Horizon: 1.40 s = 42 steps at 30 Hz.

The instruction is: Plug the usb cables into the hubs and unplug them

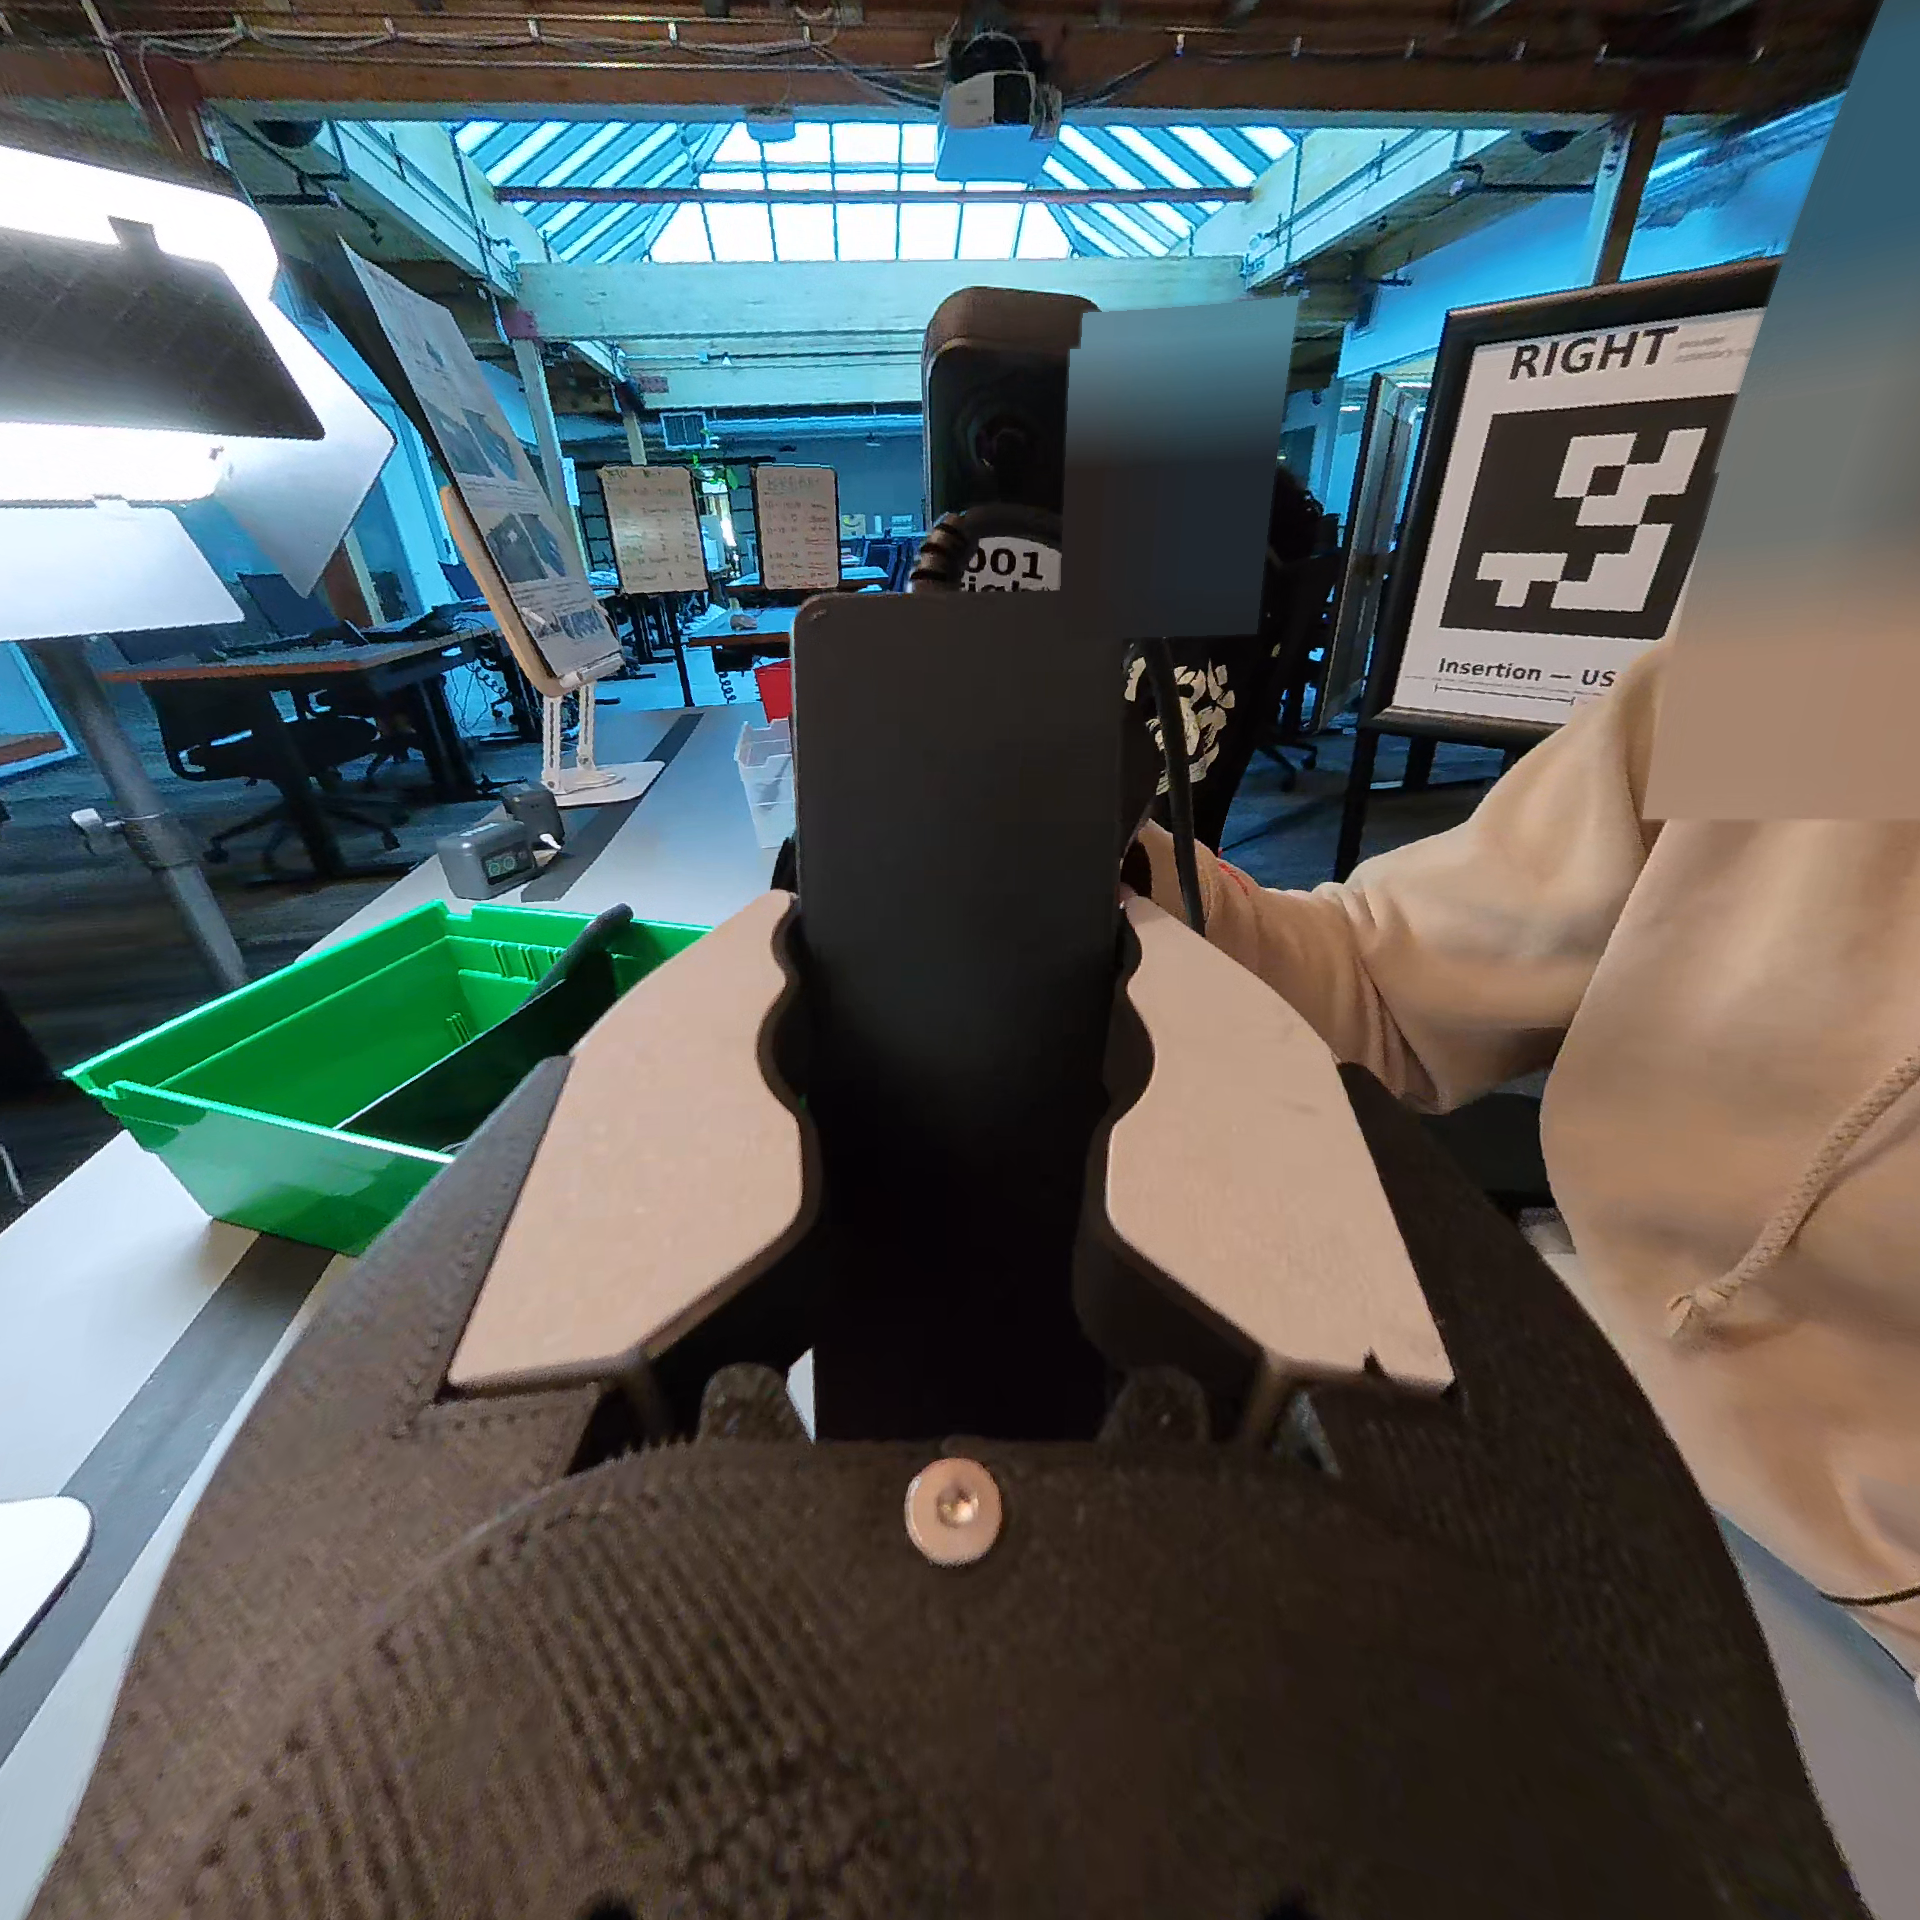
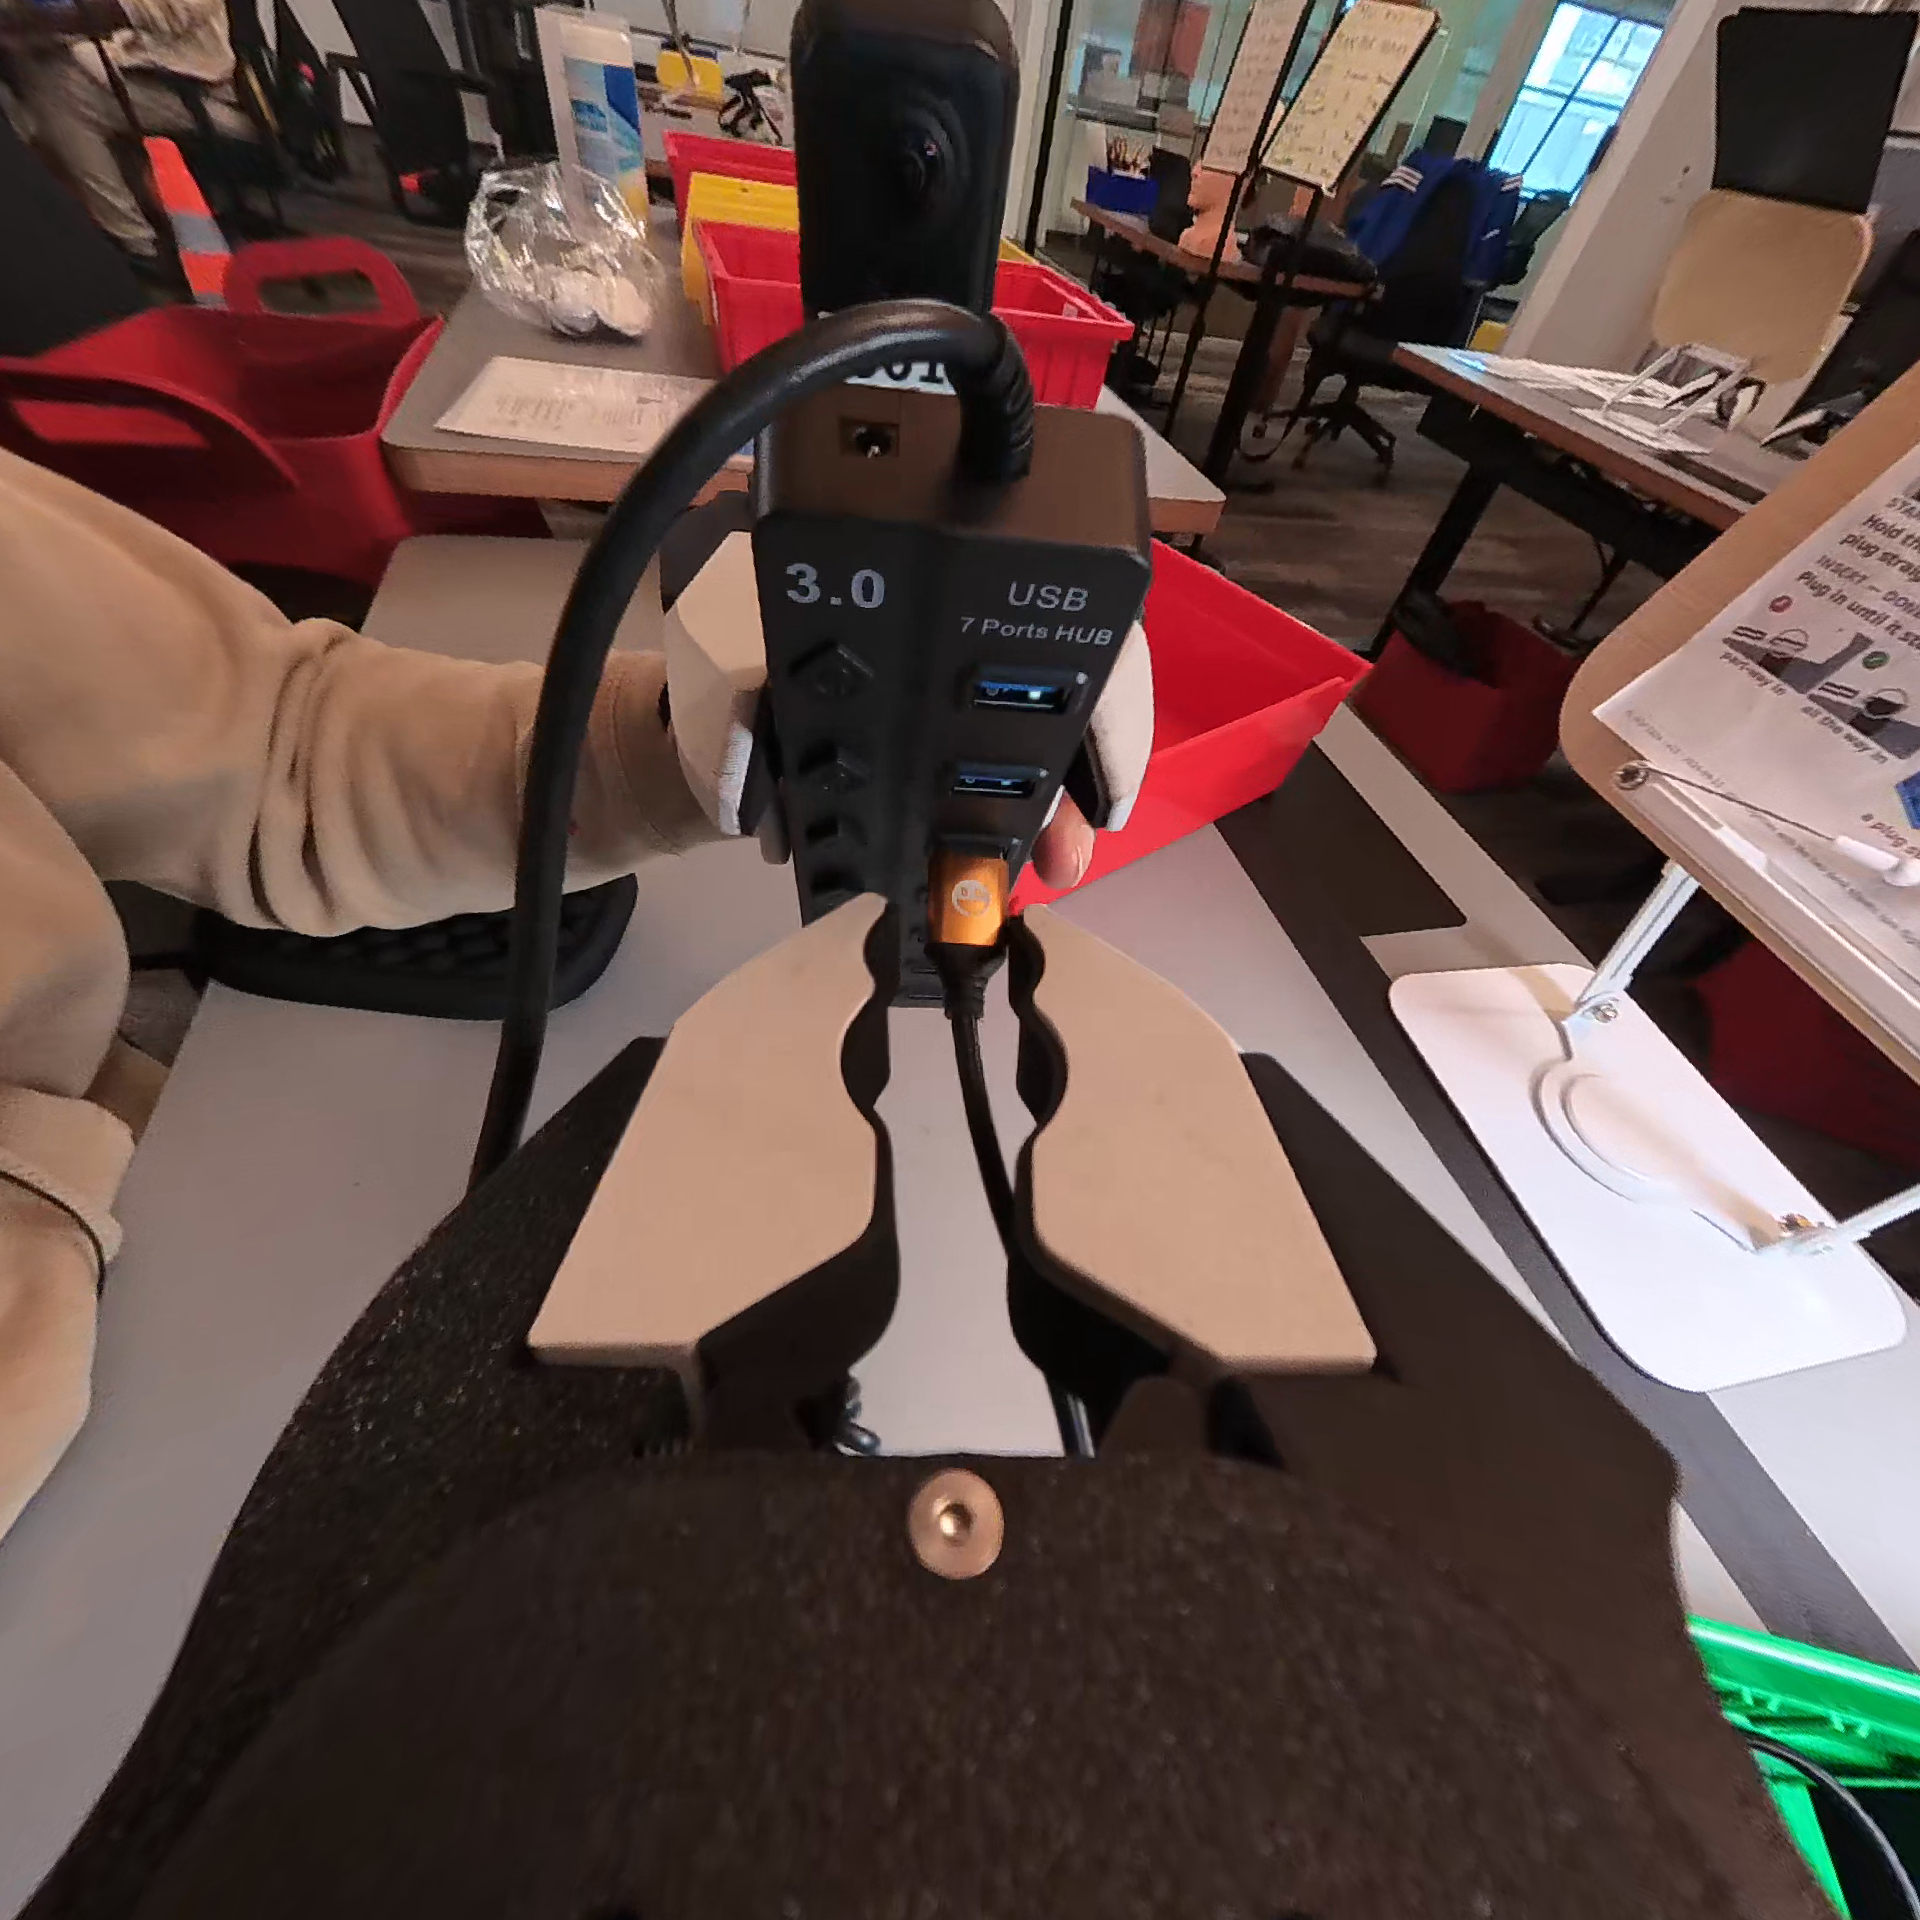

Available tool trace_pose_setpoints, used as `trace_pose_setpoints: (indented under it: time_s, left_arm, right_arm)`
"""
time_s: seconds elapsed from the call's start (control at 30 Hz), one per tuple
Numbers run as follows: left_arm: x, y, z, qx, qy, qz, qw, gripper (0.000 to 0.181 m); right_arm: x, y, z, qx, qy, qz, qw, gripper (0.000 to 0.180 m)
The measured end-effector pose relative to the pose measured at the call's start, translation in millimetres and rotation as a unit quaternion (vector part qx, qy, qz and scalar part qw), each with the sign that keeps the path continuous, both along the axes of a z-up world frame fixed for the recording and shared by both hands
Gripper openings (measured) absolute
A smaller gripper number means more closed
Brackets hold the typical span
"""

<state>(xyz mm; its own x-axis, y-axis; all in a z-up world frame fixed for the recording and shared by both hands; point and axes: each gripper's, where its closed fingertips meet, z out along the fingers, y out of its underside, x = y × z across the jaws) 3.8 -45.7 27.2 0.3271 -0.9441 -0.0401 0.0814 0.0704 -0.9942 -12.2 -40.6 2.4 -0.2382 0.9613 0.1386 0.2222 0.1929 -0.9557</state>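
Observation:
My left gripper (image 1: 956, 914) is shut on a black seven-port USB hub (image 1: 956, 831) and holds it upright above the table, its plain back facing this camera. In the right wrist view the hub (image 2: 935, 582) shows its port side, clamped between the left gripper's white fingers (image 2: 707, 727). An orange USB plug (image 2: 966, 899) sits in the third blue port. Its black cable (image 2: 977, 1091) runs back between my right gripper's fingers. My right gripper (image 2: 951, 920) is narrowly open, its tips beside the plug. The hub's own thick black cable (image 2: 582, 675) loops off to the left.
A green bin (image 1: 312, 1049) with a dark cable stands left on the white table (image 1: 125, 1330). A red bin (image 2: 1226, 675) lies behind the hub. A white stand base (image 2: 1662, 1195) and instruction board (image 2: 1818, 644) are on the right. A person's beige sleeve (image 2: 260, 727) is on the left.

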Motion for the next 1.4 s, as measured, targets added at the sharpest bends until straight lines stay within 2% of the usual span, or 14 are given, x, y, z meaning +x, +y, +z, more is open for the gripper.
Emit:
trace_pose_setpoints:
  time_s: [0.5, 0.83, 1.13, 1.4]
  left_arm:
    - [14.3, 2.6, -11.0, -0.027, -0.009, -0.021, 0.999, 0.055]
    - [11.5, -7.8, -24.1, -0.04, 0.072, -0.037, 0.996, 0.055]
    - [12.7, -3.1, -21.9, 0.007, 0.102, 0.002, 0.995, 0.055]
    - [8.2, -4.1, -22.8, 0.012, 0.146, 0.021, 0.989, 0.054]
  right_arm:
    - [5.7, 1.9, -7.8, 0.017, -0.031, -0.009, 0.999, 0.014]
    - [8.3, -4.5, -10.2, 0.042, -0.048, -0.002, 0.998, 0.013]
    - [9.0, 0.1, -7.0, 0.042, -0.035, -0.008, 0.998, 0.013]
    - [8.6, -0.1, -3.5, 0.048, -0.025, -0.008, 0.998, 0.013]
